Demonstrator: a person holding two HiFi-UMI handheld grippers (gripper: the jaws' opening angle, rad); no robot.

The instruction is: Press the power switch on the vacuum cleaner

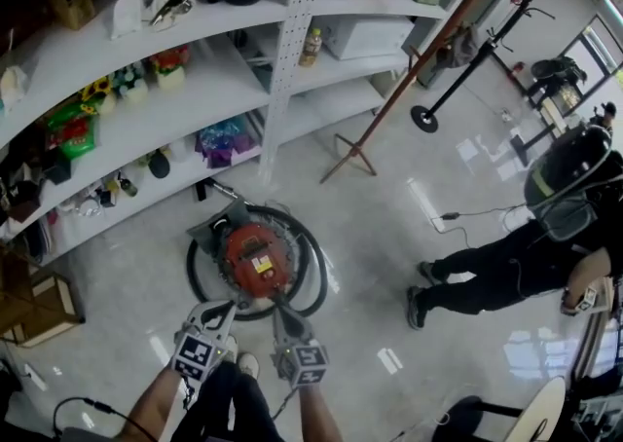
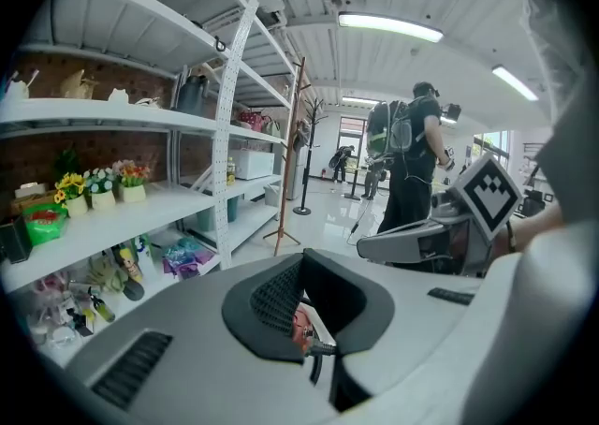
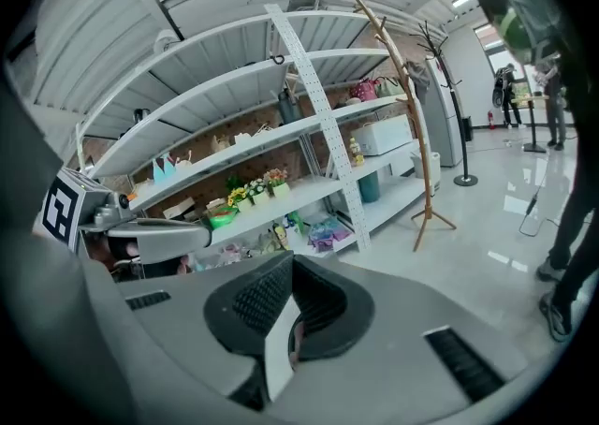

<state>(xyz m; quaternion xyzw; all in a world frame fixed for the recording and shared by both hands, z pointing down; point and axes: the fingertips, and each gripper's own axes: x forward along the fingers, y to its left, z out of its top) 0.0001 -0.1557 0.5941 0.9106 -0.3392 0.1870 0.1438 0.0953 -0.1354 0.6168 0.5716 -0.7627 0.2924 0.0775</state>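
**A:** What took up most of the head view?

**B:** The glossy pale floor [image 1: 389,236]; then white shelving [image 1: 219,99], which curved from nine o'clock round to one o'clock and was crowded with small goods; a wooden coat stand [image 1: 409,75] ran slantwise toward one o'clock.

**A:** Was anyone about?

**B:** A person [image 1: 487,270] in black was at three o'clock, shoes toward the middle.

**A:** And the vacuum cleaner?

**B:** The vacuum cleaner [image 1: 255,260] sat on the floor just below the centre, toward six o'clock; it had a round red body with a yellow label on top, ringed by its black hose [image 1: 200,279]; the power switch itself I could not pick out.

**A:** Where were the tools?

**B:** Both were at six o'clock, on the near side of the vacuum cleaner; the left hand-held gripper [image 1: 216,312] lay at seven o'clock of the red body and the right hand-held gripper [image 1: 281,312] at five o'clock, each pointing to twelve; a marker cube rode behind each.

**A:** How were their jaws?

**B:** The left's stood a little apart with nothing clamped; its own view showed a slice of the red body and a thin cable through the gap; the right's were drawn together and empty, with the tip over the hose at the near rim; whether it touched, I could not tell.
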